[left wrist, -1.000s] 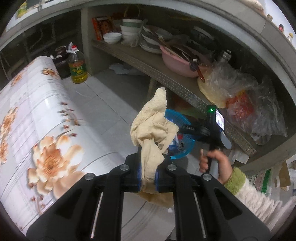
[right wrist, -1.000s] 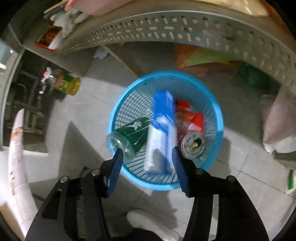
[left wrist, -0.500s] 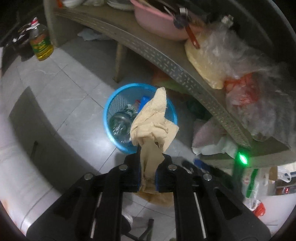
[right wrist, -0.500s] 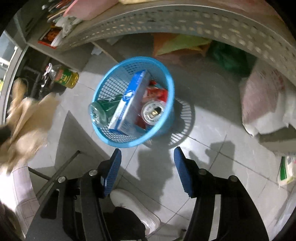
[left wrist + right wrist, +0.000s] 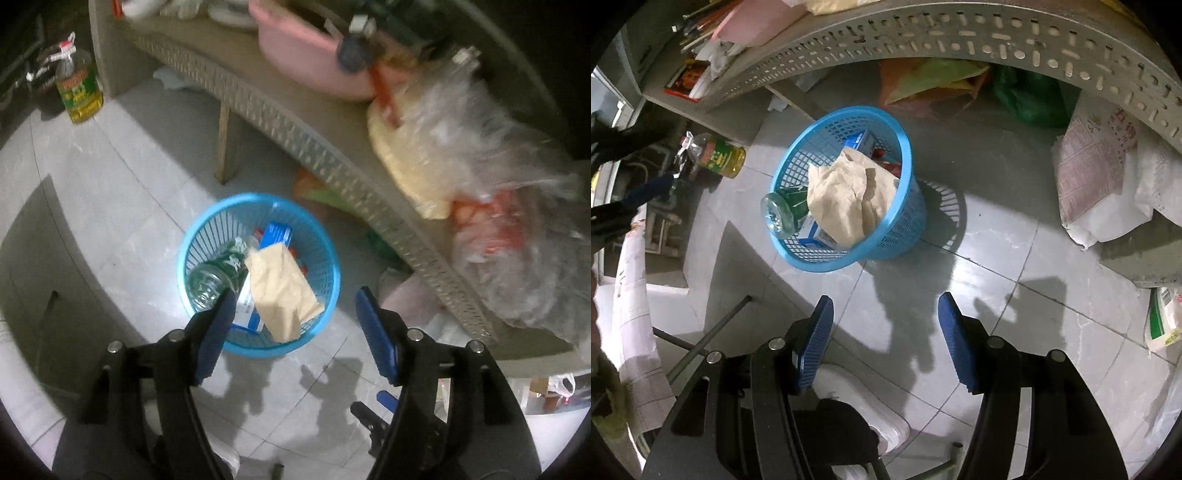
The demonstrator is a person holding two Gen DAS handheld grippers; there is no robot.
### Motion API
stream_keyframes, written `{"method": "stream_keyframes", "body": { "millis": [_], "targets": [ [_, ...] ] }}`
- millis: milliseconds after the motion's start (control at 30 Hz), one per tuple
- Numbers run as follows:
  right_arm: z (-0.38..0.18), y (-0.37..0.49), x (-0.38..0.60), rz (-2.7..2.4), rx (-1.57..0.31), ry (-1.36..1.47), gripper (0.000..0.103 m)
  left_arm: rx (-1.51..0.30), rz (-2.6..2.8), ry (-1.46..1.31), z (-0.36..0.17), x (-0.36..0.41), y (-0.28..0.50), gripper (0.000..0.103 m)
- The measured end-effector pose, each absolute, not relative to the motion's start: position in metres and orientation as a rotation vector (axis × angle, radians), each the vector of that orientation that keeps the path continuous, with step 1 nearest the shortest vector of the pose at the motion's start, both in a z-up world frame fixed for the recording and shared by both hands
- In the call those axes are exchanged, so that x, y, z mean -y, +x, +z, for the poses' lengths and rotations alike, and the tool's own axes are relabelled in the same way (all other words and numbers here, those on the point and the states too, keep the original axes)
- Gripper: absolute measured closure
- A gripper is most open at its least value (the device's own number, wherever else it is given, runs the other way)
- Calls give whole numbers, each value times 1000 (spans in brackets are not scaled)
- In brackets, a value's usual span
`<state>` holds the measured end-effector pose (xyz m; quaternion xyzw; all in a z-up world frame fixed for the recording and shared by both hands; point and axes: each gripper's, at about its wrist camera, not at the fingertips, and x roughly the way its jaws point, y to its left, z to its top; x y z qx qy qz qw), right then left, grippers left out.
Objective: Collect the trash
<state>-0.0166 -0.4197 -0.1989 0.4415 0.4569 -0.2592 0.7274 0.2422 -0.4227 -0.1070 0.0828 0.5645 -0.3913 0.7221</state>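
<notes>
Opening, empty left gripper point(image 5: 293, 317) above heaped blue basket point(image 5: 207, 236); crumpled paper point(image 5: 280, 284) may spill; right gripper point(image 5: 884, 339) parted, empty.

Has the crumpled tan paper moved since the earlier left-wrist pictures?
Yes. It has left the left gripper, whose jaws are opening with nothing between them, and now lies in the blue basket atop the trash, beside the green bottle.

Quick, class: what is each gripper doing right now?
Left gripper: jaws opening, nothing between them; crumpled paper is in the basket.
Right gripper: open, empty.
</notes>
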Motion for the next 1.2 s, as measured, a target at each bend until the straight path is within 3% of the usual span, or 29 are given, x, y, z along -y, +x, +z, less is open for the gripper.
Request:
{"method": "stream_keyframes", "body": {
  "millis": [233,433,533,800,1100,1200],
  "targets": [
    [-153,-8,403,-537,-920,840,44,-1022,-902,164,-20,350,210,28],
    [-66,-3,349,-491,-776,508,19,-791,-856,171,24,267,147,12],
    [-23,-7,315,-488,-675,351,7,-755,-738,156,26,227,125,10],
    [41,-12,248,-421,-573,162,7,-720,-484,55,19,140,86,9],
    [76,-17,186,-407,-491,49,6,-590,-162,31,41,86,43,9],
    [74,-15,171,-447,-516,9,7,-654,-48,56,35,78,44,9]
  ]
}}
